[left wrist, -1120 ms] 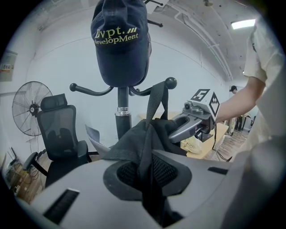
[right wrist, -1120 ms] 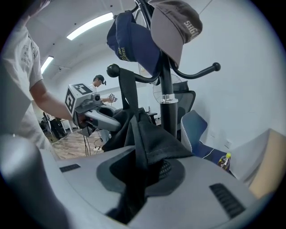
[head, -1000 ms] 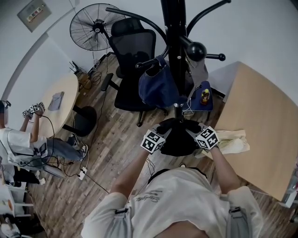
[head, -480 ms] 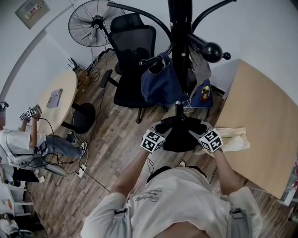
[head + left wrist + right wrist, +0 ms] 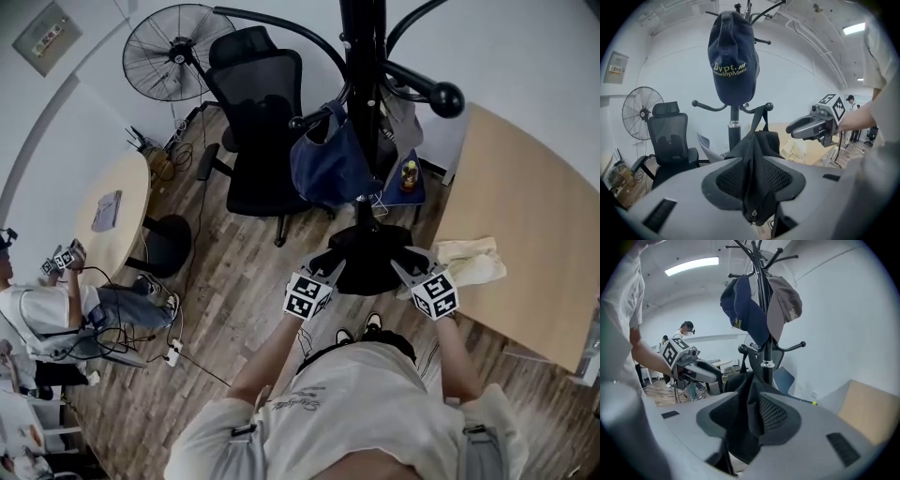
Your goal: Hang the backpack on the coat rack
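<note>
a fan [image 5: 170,52] stands beside a black office chair [image 5: 258,122]; a cream cloth [image 5: 473,263] lies on the wooden desk [image 5: 534,211]; a person [image 5: 47,314] sits far left.

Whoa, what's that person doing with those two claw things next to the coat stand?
A person holds a gripper in each hand beside the coat rack. Black fabric of the backpack lies between the jaws of both the left gripper and the right gripper. Its strap runs up to a low hook, so it looks hung already. The left jaws are opening and the right ones closing, neither clearly pinching. A blue bag hangs there too.
</note>
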{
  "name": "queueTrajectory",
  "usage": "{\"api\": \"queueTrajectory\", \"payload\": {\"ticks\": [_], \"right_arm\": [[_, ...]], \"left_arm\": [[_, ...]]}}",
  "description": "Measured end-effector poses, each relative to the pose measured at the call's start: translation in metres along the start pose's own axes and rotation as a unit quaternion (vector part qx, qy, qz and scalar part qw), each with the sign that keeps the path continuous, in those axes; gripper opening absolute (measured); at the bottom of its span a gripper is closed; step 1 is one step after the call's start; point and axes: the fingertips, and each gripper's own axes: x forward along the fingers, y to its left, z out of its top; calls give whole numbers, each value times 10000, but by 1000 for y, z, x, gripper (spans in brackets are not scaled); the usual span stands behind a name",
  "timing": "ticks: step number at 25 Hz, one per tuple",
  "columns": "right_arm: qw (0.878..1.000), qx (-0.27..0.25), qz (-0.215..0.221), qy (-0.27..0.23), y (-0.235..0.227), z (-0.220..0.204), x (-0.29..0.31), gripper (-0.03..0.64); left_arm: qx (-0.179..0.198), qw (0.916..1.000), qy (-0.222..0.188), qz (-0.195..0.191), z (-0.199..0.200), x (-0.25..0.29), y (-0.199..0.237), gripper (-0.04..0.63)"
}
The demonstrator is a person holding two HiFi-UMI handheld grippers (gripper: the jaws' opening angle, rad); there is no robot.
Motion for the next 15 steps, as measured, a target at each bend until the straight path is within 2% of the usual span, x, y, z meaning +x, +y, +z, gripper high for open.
{"api": "queueTrajectory", "payload": {"ticks": [3, 4, 5, 6, 10, 15], "right_arm": [[9998, 18, -34, -212, 17, 17, -8, 15], [9996, 33, -14, -280, 24, 22, -10, -6], [9994, 44, 20, -341, 31, 29, -12, -6], [9992, 37, 58, -400, 38, 35, -14, -6], [9979, -214, 115, -601, 57, 58, -27, -6], [9956, -472, 83, -803, 66, 76, -46, -6]], "left_arm": [[71, 10000, -41, -27, 9, -13, -13, 126], [89, 10000, -38, -12, 12, -17, -17, 115], [105, 9999, -38, 5, 14, -23, -20, 89], [122, 9999, -41, 20, 17, -28, -23, 36], [145, 9997, -167, 37, 34, -40, -34, 21], [14, 9985, -525, 120, 57, -52, -48, 21]]}}
